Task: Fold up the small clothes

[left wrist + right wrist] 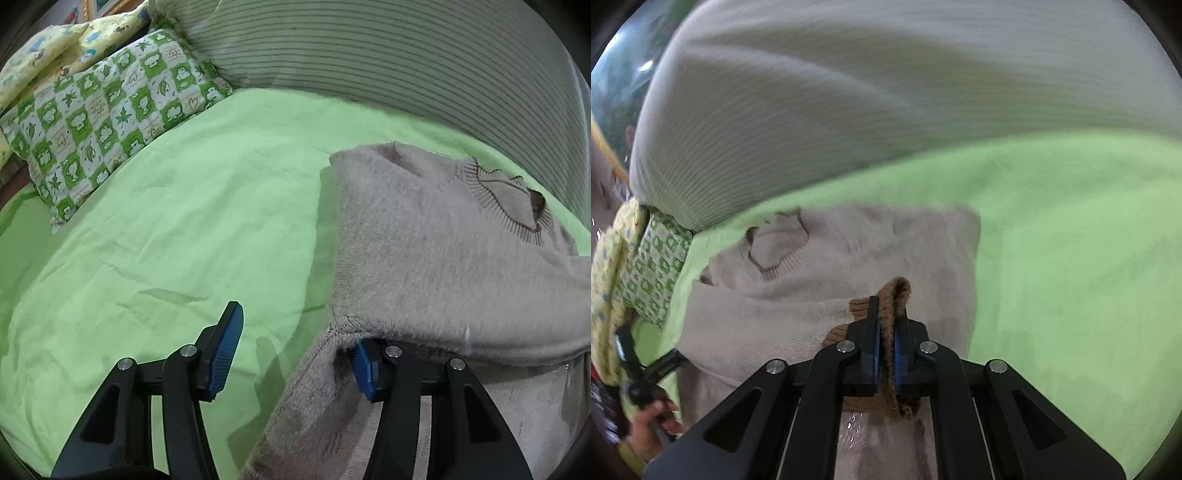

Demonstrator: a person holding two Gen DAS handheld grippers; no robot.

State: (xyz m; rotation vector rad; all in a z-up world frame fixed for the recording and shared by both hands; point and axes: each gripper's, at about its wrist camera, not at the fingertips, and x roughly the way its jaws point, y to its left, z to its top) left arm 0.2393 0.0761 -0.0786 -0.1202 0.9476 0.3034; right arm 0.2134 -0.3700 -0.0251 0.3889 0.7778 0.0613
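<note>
A small beige knit sweater (443, 236) with a ribbed brown-edged neck lies on the green bed sheet (184, 221). It also shows in the right wrist view (849, 254). My left gripper (295, 350) is open at the sweater's left edge; its right finger sits under the fabric by the sleeve seam, its left finger over bare sheet. My right gripper (886, 332) is shut on the brown ribbed cuff (899, 291) of a sleeve and holds it over the sweater's body.
A green-and-white frog-print pillow (110, 110) and a yellow printed pillow (55, 48) lie at the far left. A large striped grey cushion (406, 55) runs along the back. The person's hand on the left gripper (650, 373) shows at the lower left of the right wrist view.
</note>
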